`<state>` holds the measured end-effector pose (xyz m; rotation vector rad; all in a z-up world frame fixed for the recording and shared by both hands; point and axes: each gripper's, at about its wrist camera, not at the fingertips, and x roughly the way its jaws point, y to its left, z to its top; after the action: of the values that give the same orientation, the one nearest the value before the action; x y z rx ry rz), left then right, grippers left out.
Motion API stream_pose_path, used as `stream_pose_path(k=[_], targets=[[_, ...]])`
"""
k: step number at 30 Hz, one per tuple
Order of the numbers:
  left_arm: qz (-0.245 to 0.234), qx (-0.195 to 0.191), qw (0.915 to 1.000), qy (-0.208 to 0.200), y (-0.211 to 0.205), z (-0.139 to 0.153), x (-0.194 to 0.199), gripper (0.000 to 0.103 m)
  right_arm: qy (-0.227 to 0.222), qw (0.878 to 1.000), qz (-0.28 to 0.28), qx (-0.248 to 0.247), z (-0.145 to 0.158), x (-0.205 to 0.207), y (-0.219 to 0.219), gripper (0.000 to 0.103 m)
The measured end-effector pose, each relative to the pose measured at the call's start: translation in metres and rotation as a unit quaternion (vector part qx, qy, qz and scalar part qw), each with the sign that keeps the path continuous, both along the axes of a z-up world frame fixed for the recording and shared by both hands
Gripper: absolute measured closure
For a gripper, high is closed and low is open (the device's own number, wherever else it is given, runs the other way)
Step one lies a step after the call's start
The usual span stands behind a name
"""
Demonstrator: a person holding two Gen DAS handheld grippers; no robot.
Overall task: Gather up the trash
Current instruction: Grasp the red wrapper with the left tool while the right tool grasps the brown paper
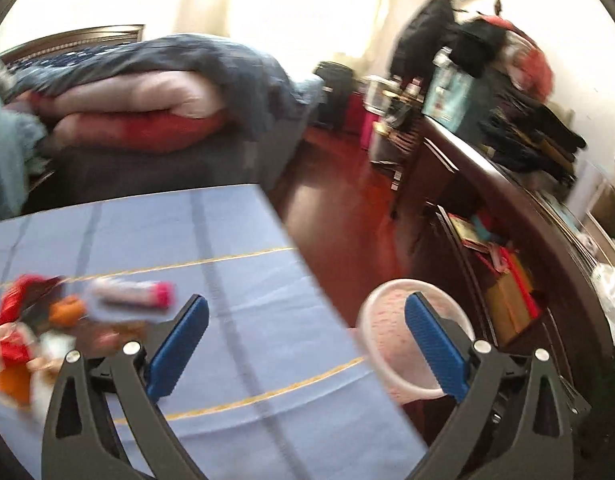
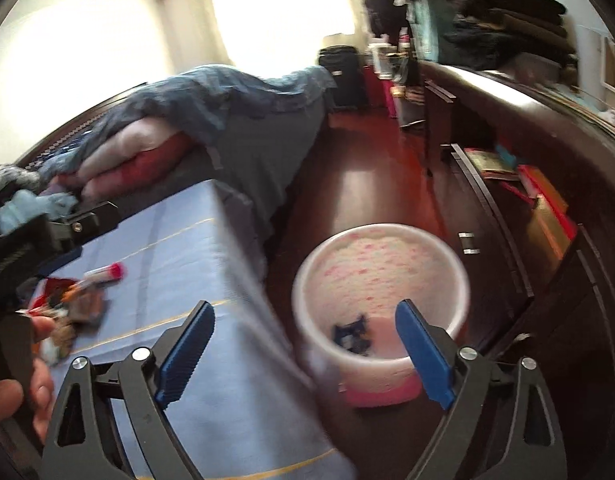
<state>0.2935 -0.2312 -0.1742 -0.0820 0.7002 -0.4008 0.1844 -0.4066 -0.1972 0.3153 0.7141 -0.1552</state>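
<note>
the left gripper is tipped downward, its blue pads spread wide with nothing between them. the right gripper tilts down the same way, its jaws also wide apart and empty. at the left edge of the right wrist view, a hand wraps around a black handle.

One pale bin on the floor, one blue-clothed table — one blurred, uncountable wrapper heap.

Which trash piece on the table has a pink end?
The white tube at the pile's far edge; the rest of the pile is red, orange and brown wrappers.
</note>
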Motion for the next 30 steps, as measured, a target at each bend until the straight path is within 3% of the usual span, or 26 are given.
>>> stream_pose_path(k=[6,10,13,18,22,26,28,30], targets=[[0.094,0.048,0.9942,-0.02,0.082,0.009,-0.008,0.004,0.002,0.998,0.059,0.01,0.008,0.004,0.048,0.01],[0.154,0.112,0.9816,-0.014,0.133,0.013,0.006,0.004,0.0,0.996,0.094,0.006,0.015,0.008,0.078,0.01],[0.16,0.179,0.9704,0.025,0.159,0.005,0.033,0.004,0.0,0.993,0.118,0.006,0.018,0.012,0.098,0.01],[0.137,0.24,0.9582,0.072,0.177,-0.019,0.073,0.004,-0.001,0.989,0.145,0.005,0.019,0.019,0.127,0.01],[0.125,0.25,0.9549,0.101,0.184,-0.042,0.101,0.004,0.004,0.986,0.164,-0.005,0.016,0.033,0.15,0.01],[0.112,0.232,0.9604,0.105,0.19,-0.053,0.111,0.006,0.006,0.984,0.179,-0.017,0.012,0.05,0.171,0.01],[0.105,0.215,0.9653,0.105,0.194,-0.057,0.113,0.02,0.006,0.983,0.183,-0.022,0.01,0.06,0.18,0.01],[0.104,0.198,0.9687,0.108,0.199,-0.059,0.115,0.043,0.008,0.982,0.188,-0.026,0.008,0.07,0.188,0.01]])
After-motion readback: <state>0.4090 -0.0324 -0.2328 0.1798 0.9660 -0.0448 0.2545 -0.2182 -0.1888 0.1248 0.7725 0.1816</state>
